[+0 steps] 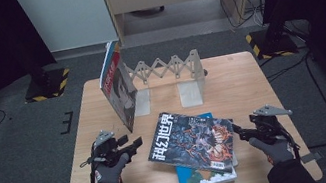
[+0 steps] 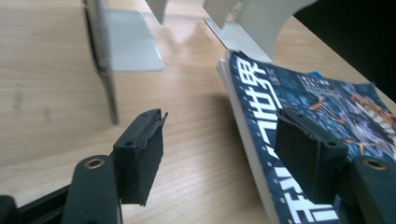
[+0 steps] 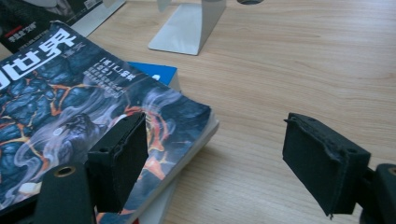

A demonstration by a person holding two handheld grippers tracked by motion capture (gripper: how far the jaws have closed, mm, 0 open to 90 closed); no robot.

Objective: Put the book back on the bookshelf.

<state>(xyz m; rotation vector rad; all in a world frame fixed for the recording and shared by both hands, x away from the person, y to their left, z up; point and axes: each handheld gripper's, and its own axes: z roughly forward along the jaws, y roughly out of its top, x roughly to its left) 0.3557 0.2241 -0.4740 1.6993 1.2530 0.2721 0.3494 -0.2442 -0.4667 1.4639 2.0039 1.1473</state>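
Note:
A magazine (image 1: 193, 142) with a dark blue cover and white characters lies flat, askew on a blue book (image 1: 206, 175). My left gripper (image 1: 138, 143) hovers open at its left edge. In the left gripper view, one jaw of the left gripper (image 2: 224, 126) is over the magazine's cover (image 2: 327, 107) and the other over bare wood. My right gripper (image 1: 235, 129) stands open at the magazine's right corner. In the right gripper view, that corner (image 3: 187, 112) lies between the pads of the right gripper (image 3: 215, 122), untouched. The blue book (image 3: 156, 72) peeks out behind.
A thin book (image 1: 117, 87) stands upright and leaning at the left end of a white folding book rack (image 1: 167, 68) at the back of the wooden table (image 1: 245, 82). The rack's base plates (image 2: 133, 42) (image 3: 187, 30) lie flat on the wood.

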